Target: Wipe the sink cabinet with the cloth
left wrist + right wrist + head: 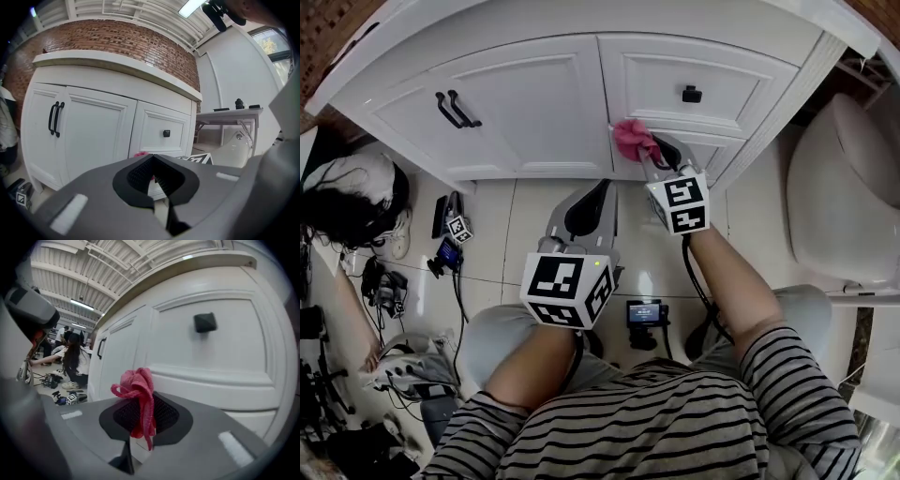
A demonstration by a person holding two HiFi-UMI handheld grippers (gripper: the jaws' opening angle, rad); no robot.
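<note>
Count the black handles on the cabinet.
3. One bar pull and a second bar pull sit side by side on the left doors; a square knob is on the right drawer. The pink cloth may hide another.

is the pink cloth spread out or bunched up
Bunched up: the pink cloth is a crumpled wad pinched in the right gripper.

Two grippers: left gripper, right gripper. One cloth. One cabinet, with two doors, two bar handles, one knob. One loose marker cube lying on the floor. One person sitting nearby.
</note>
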